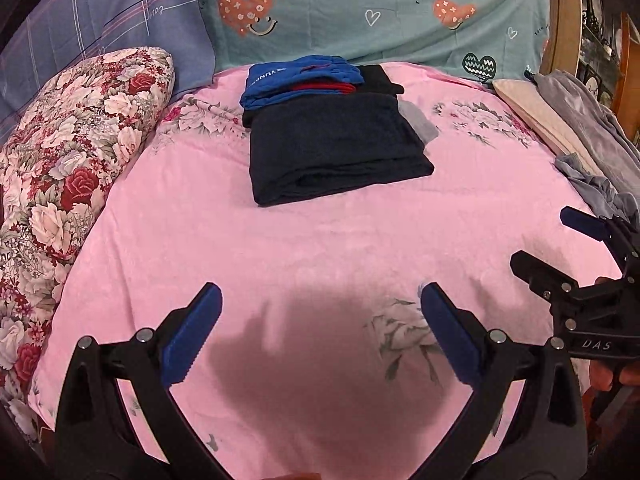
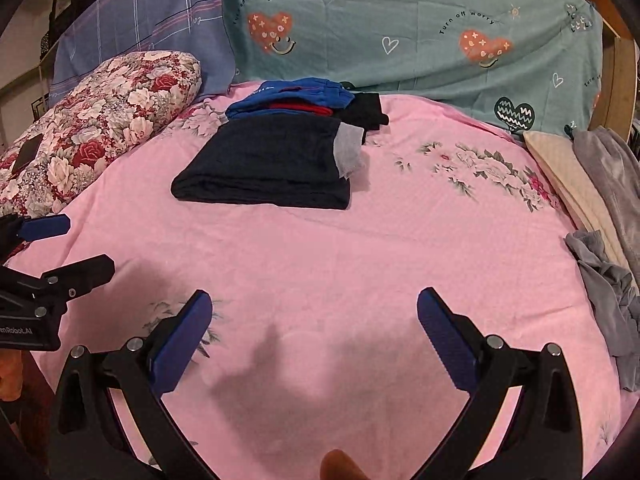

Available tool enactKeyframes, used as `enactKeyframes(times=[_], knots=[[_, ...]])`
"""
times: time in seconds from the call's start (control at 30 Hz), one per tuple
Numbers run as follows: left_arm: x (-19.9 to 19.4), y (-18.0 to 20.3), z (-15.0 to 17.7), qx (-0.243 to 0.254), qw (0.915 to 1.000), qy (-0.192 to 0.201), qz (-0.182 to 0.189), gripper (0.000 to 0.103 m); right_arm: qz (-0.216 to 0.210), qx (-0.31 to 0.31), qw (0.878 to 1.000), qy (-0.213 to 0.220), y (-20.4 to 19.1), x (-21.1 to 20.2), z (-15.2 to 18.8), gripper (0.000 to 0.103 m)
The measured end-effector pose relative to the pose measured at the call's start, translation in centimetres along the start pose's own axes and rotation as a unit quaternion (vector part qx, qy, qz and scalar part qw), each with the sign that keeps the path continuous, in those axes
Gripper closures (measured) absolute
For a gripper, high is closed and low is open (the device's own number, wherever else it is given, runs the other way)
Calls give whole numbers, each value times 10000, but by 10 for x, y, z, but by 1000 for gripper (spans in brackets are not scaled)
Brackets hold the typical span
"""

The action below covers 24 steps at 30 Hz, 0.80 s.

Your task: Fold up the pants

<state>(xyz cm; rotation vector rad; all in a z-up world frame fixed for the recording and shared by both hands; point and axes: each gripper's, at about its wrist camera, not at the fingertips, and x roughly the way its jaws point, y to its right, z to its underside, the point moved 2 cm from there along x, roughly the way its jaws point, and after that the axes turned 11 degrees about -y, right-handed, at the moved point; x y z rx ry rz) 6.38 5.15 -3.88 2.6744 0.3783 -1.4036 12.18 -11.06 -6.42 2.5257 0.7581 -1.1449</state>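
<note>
Dark navy pants (image 1: 336,148) lie folded flat on pink sheet (image 1: 280,248); left gripper (image 1: 320,300) and right gripper (image 2: 314,304) both released, empty.

Left gripper (image 1: 320,304): black plastic frame, two arms spreading in a V; round silver screws at the joints
Left fingers (image 1: 196,336): blue ribbed pads, toothed along the inner edge, set on black arms
Right gripper (image 2: 314,308): same black frame; silver screws at the pivots
Right fingers (image 2: 444,340): blue textured pads with a sawtooth edge
Markings: white letters "DAS" on the right gripper's body, seen from the left camera; "enRobot.AI" on the left gripper's body, seen from the right camera
</note>
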Motion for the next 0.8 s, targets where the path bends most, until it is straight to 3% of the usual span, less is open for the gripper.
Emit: enactKeyframes(times=[0.8], knots=[[0,3,1,43,10000,3,65,2,-2,69,10000,-59,2,1,3,1]])
